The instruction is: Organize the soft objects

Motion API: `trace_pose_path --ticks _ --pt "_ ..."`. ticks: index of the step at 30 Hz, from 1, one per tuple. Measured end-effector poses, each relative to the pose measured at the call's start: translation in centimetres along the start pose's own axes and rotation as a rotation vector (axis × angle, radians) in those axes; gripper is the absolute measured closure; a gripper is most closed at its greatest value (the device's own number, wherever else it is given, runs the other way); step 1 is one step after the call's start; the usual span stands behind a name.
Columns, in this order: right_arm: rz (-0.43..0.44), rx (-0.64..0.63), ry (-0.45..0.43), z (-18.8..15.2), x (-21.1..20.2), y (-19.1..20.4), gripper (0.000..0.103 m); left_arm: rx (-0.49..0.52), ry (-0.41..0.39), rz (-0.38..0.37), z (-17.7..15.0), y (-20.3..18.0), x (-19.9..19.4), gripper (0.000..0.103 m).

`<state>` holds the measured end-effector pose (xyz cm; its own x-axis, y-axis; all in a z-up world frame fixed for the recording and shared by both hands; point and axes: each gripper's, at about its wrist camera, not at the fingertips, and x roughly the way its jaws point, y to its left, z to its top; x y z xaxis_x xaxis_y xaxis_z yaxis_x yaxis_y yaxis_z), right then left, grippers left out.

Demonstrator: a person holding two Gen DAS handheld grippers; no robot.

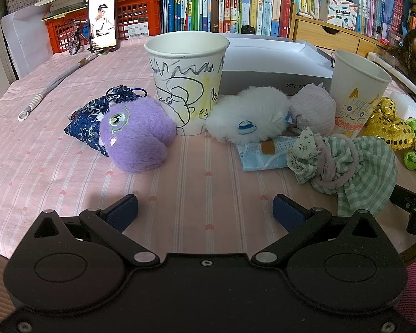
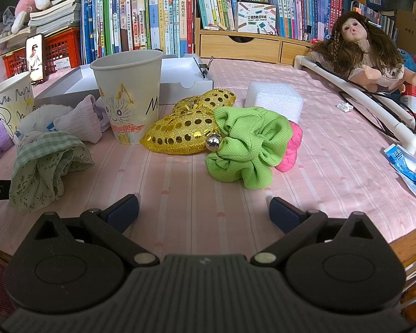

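My left gripper (image 1: 205, 211) is open and empty above the pink cloth, short of a purple plush (image 1: 136, 136) and a white plush (image 1: 249, 113). A scribbled paper cup (image 1: 187, 80) stands between them. A green checked scrunchie (image 1: 346, 163) and a pale purple sock (image 1: 314, 111) lie to the right. My right gripper (image 2: 203, 211) is open and empty, just short of a lime green scrunchie (image 2: 246, 144). A gold sequin pouch (image 2: 185, 130), a pink soft item (image 2: 291, 147) and a cat-drawing cup (image 2: 130, 94) are close by.
A grey box (image 1: 271, 63) sits behind the cups. A blue floral pouch (image 1: 94, 116), a face mask (image 1: 263, 152), a white foam block (image 2: 274, 100), a doll (image 2: 357, 50), a white pipe frame (image 2: 374, 105) and a phone (image 1: 102, 22) are around. Books line the back.
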<state>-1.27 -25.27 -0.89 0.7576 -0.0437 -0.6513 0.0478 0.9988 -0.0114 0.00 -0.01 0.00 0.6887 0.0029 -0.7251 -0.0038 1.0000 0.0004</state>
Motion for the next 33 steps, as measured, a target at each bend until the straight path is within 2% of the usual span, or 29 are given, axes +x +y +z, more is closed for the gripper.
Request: trace_pose_path --ticks 27,33 --pt "0.000 0.000 -0.002 -0.03 -0.08 0.13 0.000 0.000 -0.001 0.000 -0.01 0.00 0.00 0.000" --pt "0.001 -0.001 -0.010 -0.16 -0.09 -0.03 0.000 0.008 -0.030 -0.008 -0.64 0.24 -0.27 0.000"
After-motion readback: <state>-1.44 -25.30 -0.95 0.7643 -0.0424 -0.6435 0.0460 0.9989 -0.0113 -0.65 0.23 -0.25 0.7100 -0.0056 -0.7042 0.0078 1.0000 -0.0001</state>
